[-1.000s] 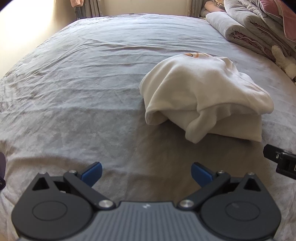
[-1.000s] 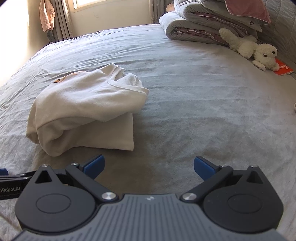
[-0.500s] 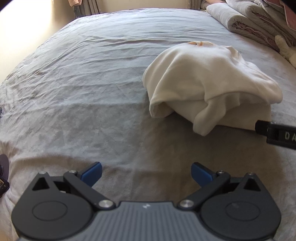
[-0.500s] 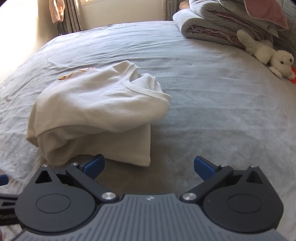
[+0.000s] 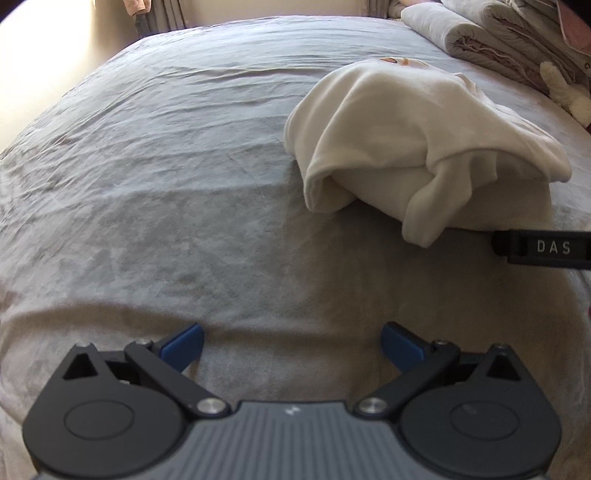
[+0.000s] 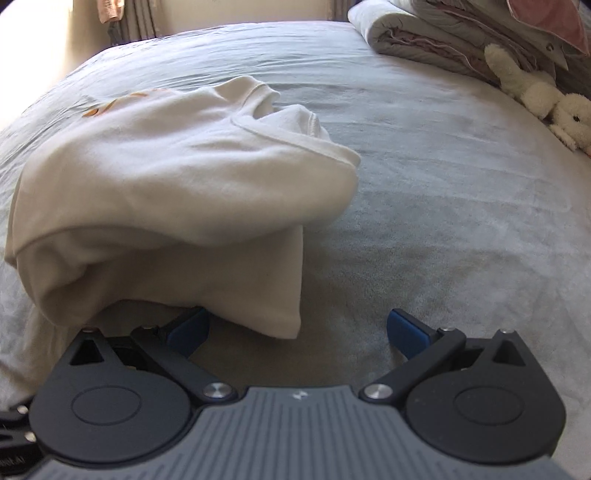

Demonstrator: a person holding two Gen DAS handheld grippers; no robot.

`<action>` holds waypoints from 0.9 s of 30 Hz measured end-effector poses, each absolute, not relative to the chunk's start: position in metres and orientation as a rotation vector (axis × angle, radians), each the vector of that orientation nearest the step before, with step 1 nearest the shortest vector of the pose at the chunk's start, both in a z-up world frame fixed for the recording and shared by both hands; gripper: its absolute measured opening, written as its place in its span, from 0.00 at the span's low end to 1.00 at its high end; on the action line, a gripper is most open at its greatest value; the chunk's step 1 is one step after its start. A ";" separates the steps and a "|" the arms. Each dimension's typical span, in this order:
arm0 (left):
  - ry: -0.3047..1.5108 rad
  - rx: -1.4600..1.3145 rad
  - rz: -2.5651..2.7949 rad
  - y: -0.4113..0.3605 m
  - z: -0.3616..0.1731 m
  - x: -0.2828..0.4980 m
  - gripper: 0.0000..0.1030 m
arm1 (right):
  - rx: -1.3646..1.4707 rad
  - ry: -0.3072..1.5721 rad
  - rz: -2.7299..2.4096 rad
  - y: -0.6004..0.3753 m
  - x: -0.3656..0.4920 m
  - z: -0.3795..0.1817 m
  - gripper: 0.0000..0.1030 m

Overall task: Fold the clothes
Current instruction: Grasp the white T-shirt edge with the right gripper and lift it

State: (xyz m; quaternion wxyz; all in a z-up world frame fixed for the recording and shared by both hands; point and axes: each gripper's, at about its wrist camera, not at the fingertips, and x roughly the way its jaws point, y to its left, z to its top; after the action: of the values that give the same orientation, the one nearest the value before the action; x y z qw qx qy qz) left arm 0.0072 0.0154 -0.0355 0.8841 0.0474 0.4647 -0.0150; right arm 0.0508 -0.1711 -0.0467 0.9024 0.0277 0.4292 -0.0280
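A cream-white garment (image 5: 413, 147) lies loosely folded in a bundle on the grey bedspread (image 5: 166, 177). In the right wrist view the same garment (image 6: 177, 199) fills the left half, its lower hem hanging just over my left blue fingertip. My right gripper (image 6: 297, 332) is open, close against the garment's near edge. My left gripper (image 5: 291, 345) is open over bare bedspread, well short of the garment and to its left. A black part of the right tool (image 5: 543, 247) shows at the garment's near right corner.
Folded grey quilts (image 6: 443, 33) are stacked at the far right of the bed. A white plush toy (image 6: 543, 96) lies beside them. Curtains (image 5: 166, 14) hang past the bed's far edge. Bare bedspread (image 6: 461, 206) stretches right of the garment.
Both grippers have moved forward toward the garment. The right gripper has come right up to its near hem, and the garment looms larger in both views. Neither gripper has shut.
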 end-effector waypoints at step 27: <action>0.895 -0.028 -0.102 0.048 0.000 0.007 0.99 | 0.763 0.729 0.305 -0.186 0.039 -0.005 0.76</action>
State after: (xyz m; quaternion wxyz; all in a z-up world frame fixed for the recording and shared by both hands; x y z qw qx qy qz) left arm 0.0067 0.0480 0.0002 0.9001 -0.0138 0.4327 -0.0494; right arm 0.0390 -0.1865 -0.0049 0.8530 0.3626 0.3464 0.1449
